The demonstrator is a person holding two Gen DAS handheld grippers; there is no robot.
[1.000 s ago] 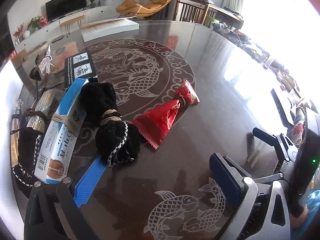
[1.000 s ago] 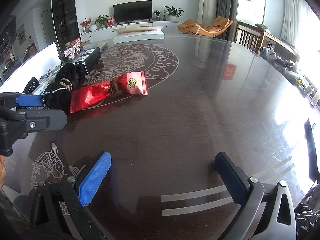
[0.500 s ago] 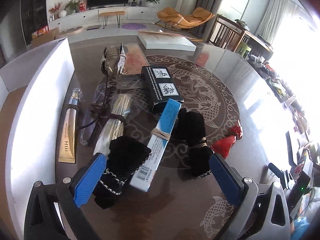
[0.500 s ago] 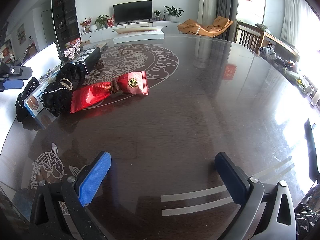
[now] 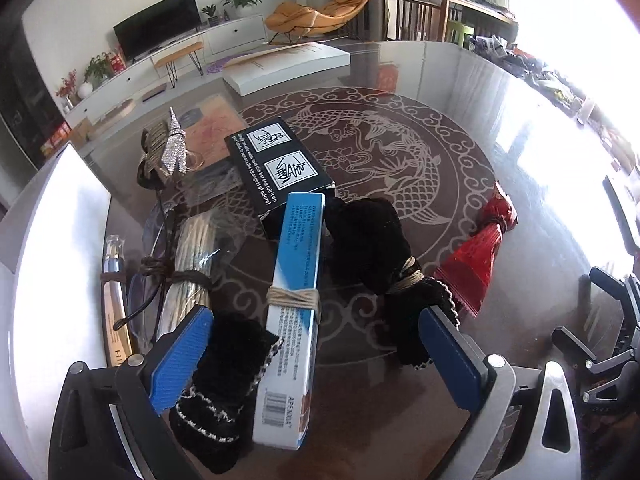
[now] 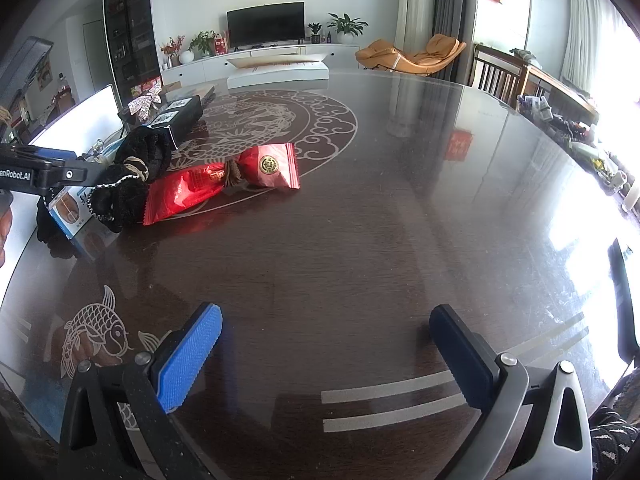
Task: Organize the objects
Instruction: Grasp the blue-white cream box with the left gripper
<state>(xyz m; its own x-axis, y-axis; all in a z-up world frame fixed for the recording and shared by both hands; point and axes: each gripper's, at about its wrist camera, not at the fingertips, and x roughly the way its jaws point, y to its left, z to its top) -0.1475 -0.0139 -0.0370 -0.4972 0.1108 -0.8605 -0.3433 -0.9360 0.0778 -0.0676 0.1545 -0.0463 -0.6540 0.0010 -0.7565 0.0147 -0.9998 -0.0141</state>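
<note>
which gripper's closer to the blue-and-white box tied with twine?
Left. The left gripper is open and straddles the near end of the blue-and-white box. The right gripper is open over bare table, well off to the box's right.

A long blue-and-white cardboard box (image 5: pixel 294 308) tied with twine lies flat between two black knitted bundles (image 5: pixel 372 240), apparently touching both.
</note>
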